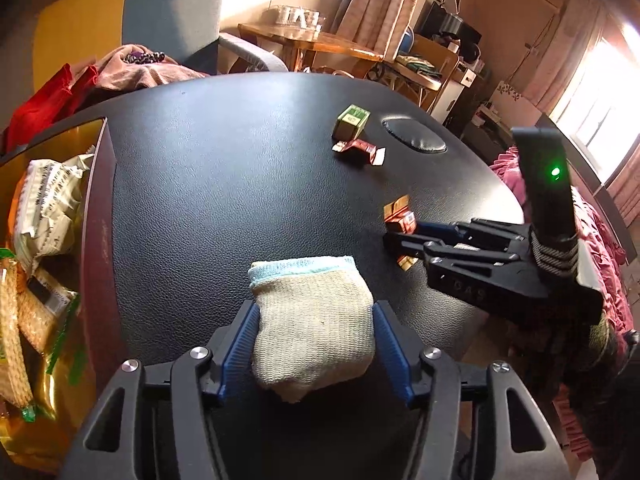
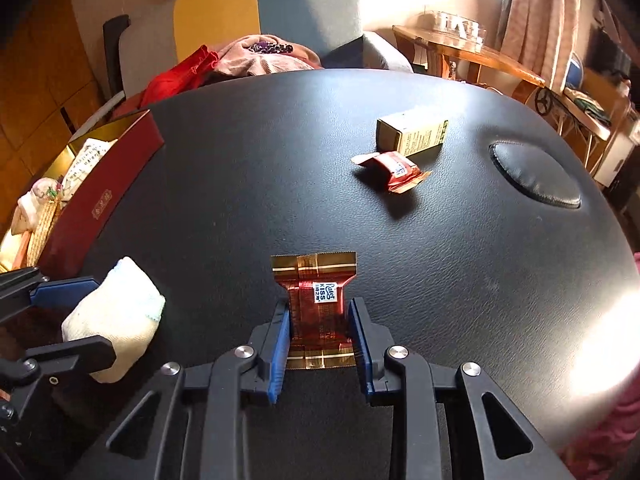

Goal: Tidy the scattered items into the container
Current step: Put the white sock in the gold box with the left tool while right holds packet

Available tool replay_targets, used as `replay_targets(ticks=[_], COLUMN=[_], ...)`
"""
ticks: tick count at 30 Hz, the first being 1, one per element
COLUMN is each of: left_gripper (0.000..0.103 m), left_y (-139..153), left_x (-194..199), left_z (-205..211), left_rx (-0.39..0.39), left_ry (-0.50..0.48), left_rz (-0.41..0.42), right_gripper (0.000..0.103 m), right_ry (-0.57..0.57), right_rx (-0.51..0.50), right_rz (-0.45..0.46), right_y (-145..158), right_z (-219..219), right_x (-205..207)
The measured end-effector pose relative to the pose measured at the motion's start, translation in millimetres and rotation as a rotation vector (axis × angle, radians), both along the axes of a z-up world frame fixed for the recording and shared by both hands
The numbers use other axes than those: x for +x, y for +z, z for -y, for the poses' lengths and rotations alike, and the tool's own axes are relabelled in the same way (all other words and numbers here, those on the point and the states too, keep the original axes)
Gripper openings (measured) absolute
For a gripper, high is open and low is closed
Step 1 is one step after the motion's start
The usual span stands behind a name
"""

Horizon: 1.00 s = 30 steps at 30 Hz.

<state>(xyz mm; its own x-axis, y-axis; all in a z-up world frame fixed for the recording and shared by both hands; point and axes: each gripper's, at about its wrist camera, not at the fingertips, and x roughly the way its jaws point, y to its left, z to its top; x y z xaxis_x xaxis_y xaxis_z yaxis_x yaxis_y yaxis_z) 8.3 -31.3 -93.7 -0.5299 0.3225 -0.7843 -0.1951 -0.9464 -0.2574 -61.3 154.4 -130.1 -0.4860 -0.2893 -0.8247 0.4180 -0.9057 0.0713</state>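
the tidying looks partway along. the container (image 1: 94, 216), a dark red box with a gold lining at the left edge of the surface (image 1: 240, 152), already holds several snack packets (image 1: 48, 200) and other wrapped bags, heaped loosely. whether more lies beneath them cannot be told.

each gripper has something in it. the left gripper (image 1: 316, 344) is clamped on a rolled cream sock with a pale blue cuff (image 1: 314, 316), its blue pads pressing both sides of the roll, close to the container's long wall. the right gripper (image 2: 318, 336) is closed on a red and gold candy wrapper (image 2: 314, 312), held by its middle so the crimped ends stick out front and back. both held items sit low over the surface and outside the container.

two more things lie loose on the far part of the surface: a small green and tan carton (image 2: 412, 134) on its side and, just beside it, a second red candy (image 2: 394, 170). so, by my reckoning, four items are left to go in, two of them already in hand.

the surface is black, leather-like and grained, with a round padded inset (image 2: 536, 176) toward the right. beyond it stand a blue and yellow armchair (image 2: 308, 12) piled with red and pink clothes, a wooden side table, curtains and bright sunlit windows; a pink quilted cloth hangs at the right edge.
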Motion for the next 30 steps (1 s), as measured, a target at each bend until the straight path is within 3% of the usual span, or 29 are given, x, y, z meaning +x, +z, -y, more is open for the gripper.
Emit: replay_targets(ticks=[7, 14, 26, 30], left_gripper=[0.059, 0.059, 0.059, 0.059], left_y=[37.2, 67.6, 57.0, 43.5], left_x=[20.2, 41.3, 49.6, 40.3], left_z=[22.6, 84.6, 186.8, 200.4], left_rx=[0.023, 0.021, -0.033, -0.062], left_ry=[0.052, 0.216, 0.462, 0.484], left_rz=[-0.094, -0.173, -0.143, -0.112], right_gripper=[0.029, 0.029, 0.029, 0.029], right_ry=[-0.006, 0.026, 0.042, 0.040], right_rx=[0.001, 0.018, 0.036, 0.040], right_rz=[0.001, -0.004, -0.004, -0.004], right_y=[-0.3, -0.6, -2.1, -2.0], right_z=[13.3, 33.7, 46.0, 47.0], right_x=[9.6, 14.4, 15.8, 15.6])
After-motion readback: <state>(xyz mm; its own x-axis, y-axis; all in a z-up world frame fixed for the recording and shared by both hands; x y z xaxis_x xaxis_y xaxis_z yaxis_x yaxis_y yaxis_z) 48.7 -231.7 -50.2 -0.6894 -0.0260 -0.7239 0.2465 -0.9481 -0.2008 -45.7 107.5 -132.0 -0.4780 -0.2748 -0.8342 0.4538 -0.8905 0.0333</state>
